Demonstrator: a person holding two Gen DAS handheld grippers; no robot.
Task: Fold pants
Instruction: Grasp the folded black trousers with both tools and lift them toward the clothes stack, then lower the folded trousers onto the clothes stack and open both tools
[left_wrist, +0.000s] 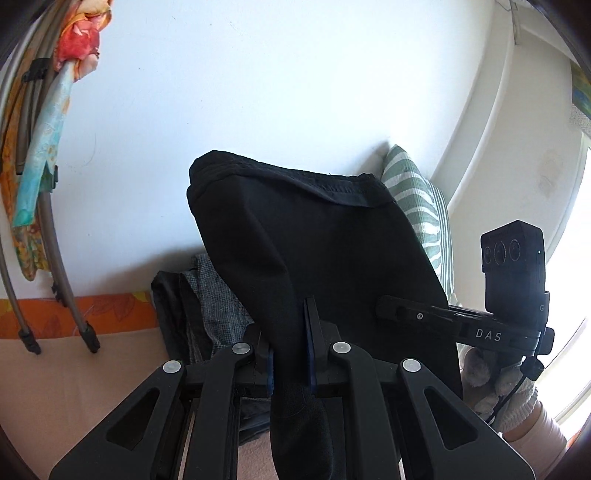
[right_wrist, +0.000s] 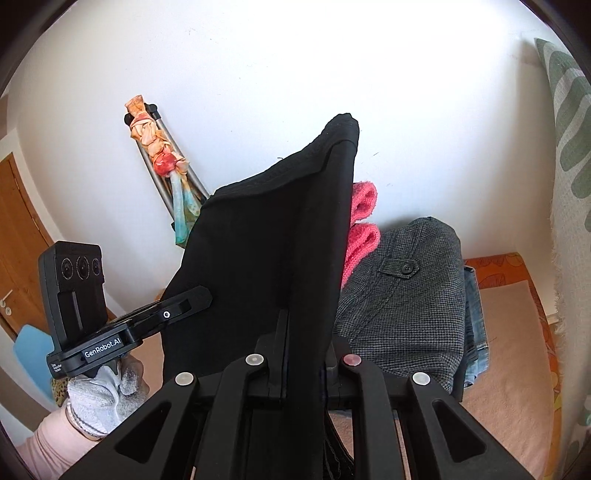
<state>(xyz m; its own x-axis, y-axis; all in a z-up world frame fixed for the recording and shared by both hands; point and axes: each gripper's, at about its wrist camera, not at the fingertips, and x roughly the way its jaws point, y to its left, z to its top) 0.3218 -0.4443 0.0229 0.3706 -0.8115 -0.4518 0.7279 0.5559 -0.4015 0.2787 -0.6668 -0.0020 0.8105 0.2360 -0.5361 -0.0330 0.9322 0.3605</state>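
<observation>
Here both grippers are clamped on the black pants (left_wrist: 314, 251), which hang raised in the air above the stack of folded clothes (right_wrist: 402, 299). The left gripper (left_wrist: 290, 354) pinches a bunched fold between its blue-padded fingers (left_wrist: 309, 332), set narrowly apart by the cloth. The right gripper (right_wrist: 306, 354) grips a flat edge of the fabric. The pants look doubled over, waistband uppermost, its stitched hem sagging between the two holds. A pink knit (right_wrist: 364, 218) sits behind the stack.
</observation>
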